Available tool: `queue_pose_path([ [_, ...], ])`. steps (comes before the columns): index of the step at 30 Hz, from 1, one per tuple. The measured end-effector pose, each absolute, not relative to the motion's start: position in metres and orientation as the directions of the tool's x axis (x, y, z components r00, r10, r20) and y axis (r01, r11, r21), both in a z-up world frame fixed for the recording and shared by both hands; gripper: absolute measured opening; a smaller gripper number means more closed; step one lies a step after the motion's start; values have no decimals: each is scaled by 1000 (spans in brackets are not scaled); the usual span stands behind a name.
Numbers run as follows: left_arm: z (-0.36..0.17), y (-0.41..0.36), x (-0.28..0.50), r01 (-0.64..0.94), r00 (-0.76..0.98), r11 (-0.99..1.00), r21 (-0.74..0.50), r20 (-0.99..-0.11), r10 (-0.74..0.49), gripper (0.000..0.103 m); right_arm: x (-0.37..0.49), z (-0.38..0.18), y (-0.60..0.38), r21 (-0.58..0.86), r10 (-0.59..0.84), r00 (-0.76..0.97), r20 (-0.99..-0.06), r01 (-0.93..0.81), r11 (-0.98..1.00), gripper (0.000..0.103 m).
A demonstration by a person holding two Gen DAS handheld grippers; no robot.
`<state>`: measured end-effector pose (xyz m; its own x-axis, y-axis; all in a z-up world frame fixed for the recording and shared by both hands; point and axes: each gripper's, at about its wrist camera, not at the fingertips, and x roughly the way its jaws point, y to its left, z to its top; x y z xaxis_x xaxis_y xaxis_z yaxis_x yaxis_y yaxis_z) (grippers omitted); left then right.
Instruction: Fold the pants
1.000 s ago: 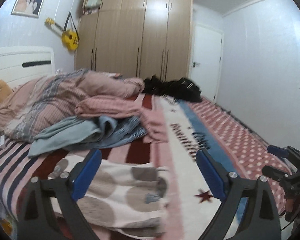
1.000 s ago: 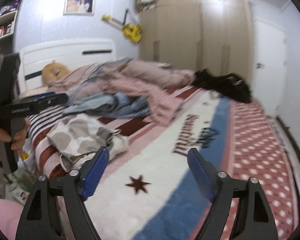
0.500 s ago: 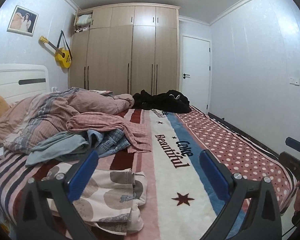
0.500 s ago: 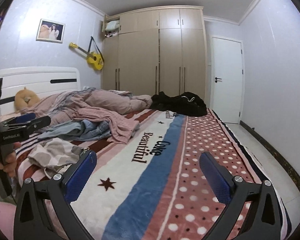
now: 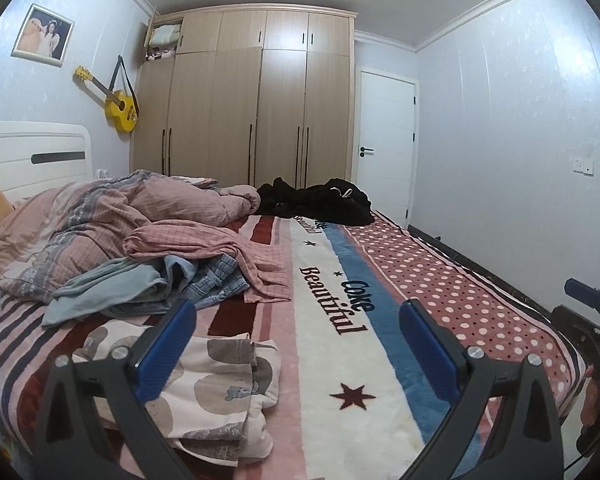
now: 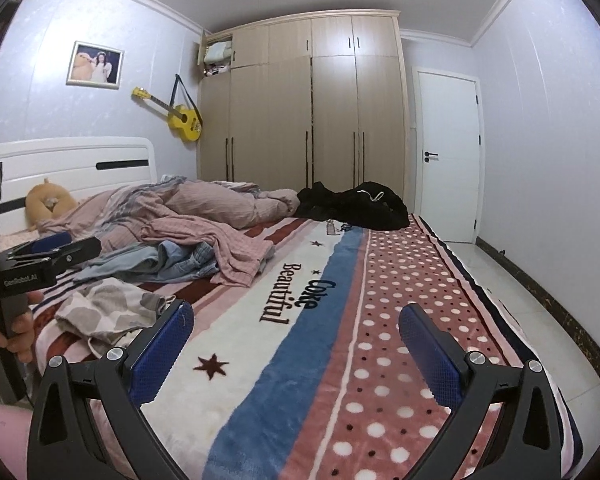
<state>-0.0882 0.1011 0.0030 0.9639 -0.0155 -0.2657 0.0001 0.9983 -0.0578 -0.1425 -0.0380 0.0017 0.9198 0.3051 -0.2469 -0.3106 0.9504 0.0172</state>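
The left tool [image 5: 296, 344] and right tool [image 6: 296, 344] both stand wide apart, gripping nothing, above the bed [image 5: 340, 364]. The spotted pants [image 5: 220, 380] lie crumpled just beyond the left tool's left finger, with heaped clothes [image 5: 172, 276] farther back.

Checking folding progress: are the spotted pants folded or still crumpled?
Crumpled: the spotted pants lie bunched in uneven layers on the bed, edges ragged, untouched.

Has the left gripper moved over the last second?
Yes. The left gripper has pulled back and tilted up: the spotted pants look farther away, and the wardrobe sits lower, with ceiling showing above.
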Motion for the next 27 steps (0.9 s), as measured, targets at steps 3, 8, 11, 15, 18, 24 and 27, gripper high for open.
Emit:
queue_pose_path([
  [3,3,101,-89,1,964,998,-61,-264,-18,100,-143,1,-38,18,302,920,-250,-307,951,102],
  [8,2,100,-87,9,962,997,-75,-270,-29,100,-144,-1,-40,21,294,920,-258,-299,954,102],
  [11,1,97,-87,11,962,997,-79,-272,-32,100,-144,-1,-40,22,292,920,-259,-297,955,102],
  [15,0,95,-87,11,963,997,-82,-267,-33,100,-144,-1,-41,26,292,921,-259,-296,955,102],
  [18,-1,97,-88,11,963,996,-93,-266,-35,100,-144,-1,-41,24,291,921,-259,-296,955,102],
  [24,0,95,-90,11,965,997,-79,-260,-31,101,-144,-1,-41,23,292,921,-259,-296,955,102],
  [27,0,92,-90,10,966,998,-67,-257,-27,101,-144,-2,-42,24,292,921,-260,-296,955,102],
])
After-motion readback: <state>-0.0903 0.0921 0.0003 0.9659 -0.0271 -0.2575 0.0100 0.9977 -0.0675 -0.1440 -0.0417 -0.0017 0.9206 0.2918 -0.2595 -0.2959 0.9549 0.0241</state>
